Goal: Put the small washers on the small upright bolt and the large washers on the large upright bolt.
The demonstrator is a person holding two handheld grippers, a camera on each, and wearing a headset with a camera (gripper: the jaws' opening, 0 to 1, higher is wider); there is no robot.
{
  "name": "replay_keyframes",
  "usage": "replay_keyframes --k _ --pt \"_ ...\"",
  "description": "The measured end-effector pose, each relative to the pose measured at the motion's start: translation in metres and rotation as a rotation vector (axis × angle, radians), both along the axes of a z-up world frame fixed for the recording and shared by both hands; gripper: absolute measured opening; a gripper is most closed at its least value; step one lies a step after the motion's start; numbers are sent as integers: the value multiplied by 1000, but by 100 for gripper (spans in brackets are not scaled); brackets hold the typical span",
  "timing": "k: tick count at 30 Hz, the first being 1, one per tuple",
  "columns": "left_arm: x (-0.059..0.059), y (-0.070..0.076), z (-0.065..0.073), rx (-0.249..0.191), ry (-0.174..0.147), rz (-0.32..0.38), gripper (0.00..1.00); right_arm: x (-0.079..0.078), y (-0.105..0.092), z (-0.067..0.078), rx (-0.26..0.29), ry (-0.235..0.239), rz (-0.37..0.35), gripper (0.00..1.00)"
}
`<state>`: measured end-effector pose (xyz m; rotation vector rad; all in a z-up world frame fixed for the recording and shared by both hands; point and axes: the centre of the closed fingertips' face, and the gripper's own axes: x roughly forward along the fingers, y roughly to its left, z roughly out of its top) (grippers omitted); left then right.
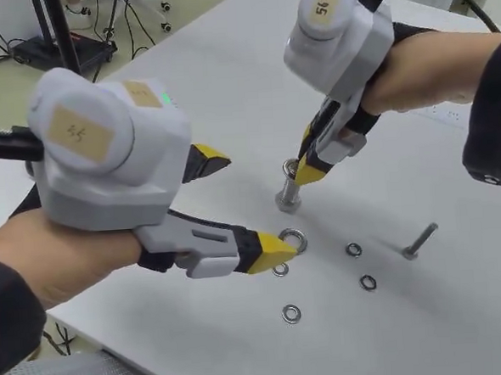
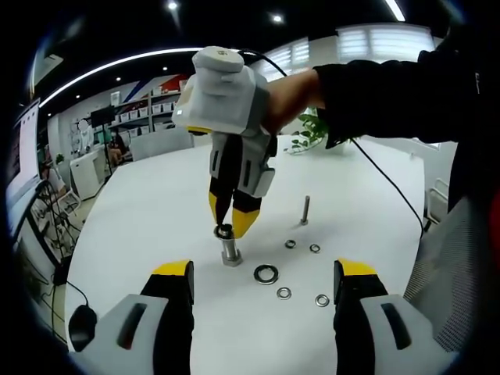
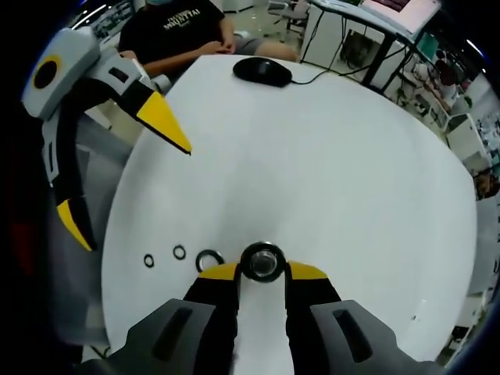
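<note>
centre frame: my right gripper (image 1: 307, 172), jaws closed on a large washer (image 3: 262, 248) atop the large bolt (image 1: 288, 195). lower left: my left gripper (image 1: 262, 204), jaws wide open, beside loose washers (image 1: 354, 249) on the bench (image 1: 226, 70).

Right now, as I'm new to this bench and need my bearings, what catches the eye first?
The right gripper, mid-table: its fingers pinch a large washer atop the large bolt. Then the left gripper, open, nearer the person, with loose washers scattered at its tip.
</note>
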<state>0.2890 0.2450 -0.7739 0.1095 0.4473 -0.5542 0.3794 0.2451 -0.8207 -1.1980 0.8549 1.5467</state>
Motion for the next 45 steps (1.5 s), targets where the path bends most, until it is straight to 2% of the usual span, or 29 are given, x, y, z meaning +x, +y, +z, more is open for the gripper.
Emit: replay_keyframes --k 27,40,45 --pt "0 0 -3 3 12 -6 72 1 4 -45 -3 44 -74 23" --pt "-2 -2 -6 7 21 -12 72 2 2 -48 7 52 -97 23" --pt "-2 -1 -6 8 23 -15 72 1 3 -49 4 49 -80 24"
